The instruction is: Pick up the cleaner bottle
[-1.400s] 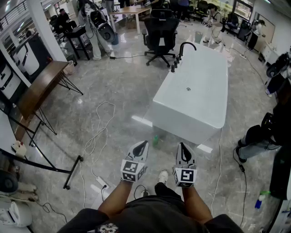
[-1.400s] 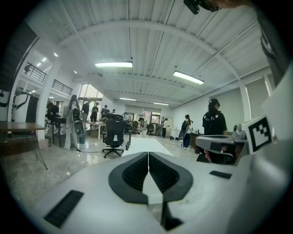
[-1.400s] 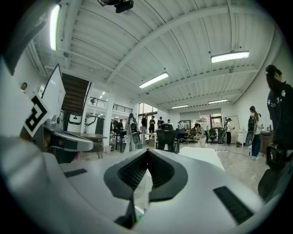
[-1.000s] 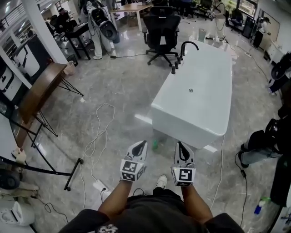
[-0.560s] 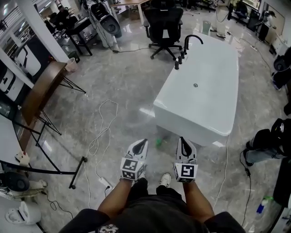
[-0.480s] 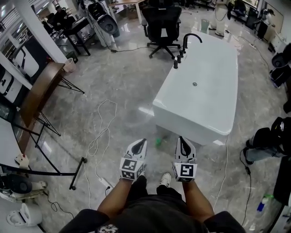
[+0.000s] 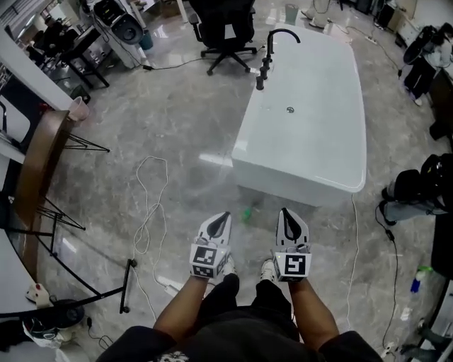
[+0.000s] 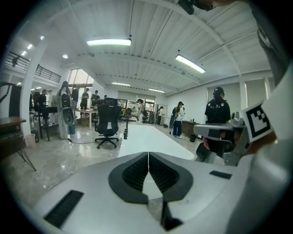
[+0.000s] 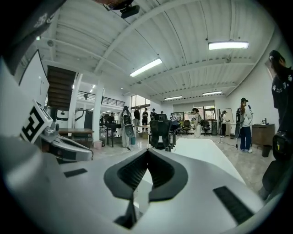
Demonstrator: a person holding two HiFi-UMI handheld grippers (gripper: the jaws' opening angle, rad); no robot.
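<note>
Close in front of the person's body, two grippers are held side by side, pointing forward: the left gripper and the right gripper. Each has its jaws pressed together with nothing between them. That suits carrying them on an approach rather than a grab, and I judge they must part before any pickup. Just ahead, on the grey floor and roughly between their tips, stands one small green thing, probably the cleaner bottle. It is apart from both grippers. It sits low, close to the near end of the one white bathtub, so reaching it likely calls for a stoop. Off to the left is one wooden table. Farther on, one black faucet rises at the tub's far end. One black office chair stands beyond that.
</note>
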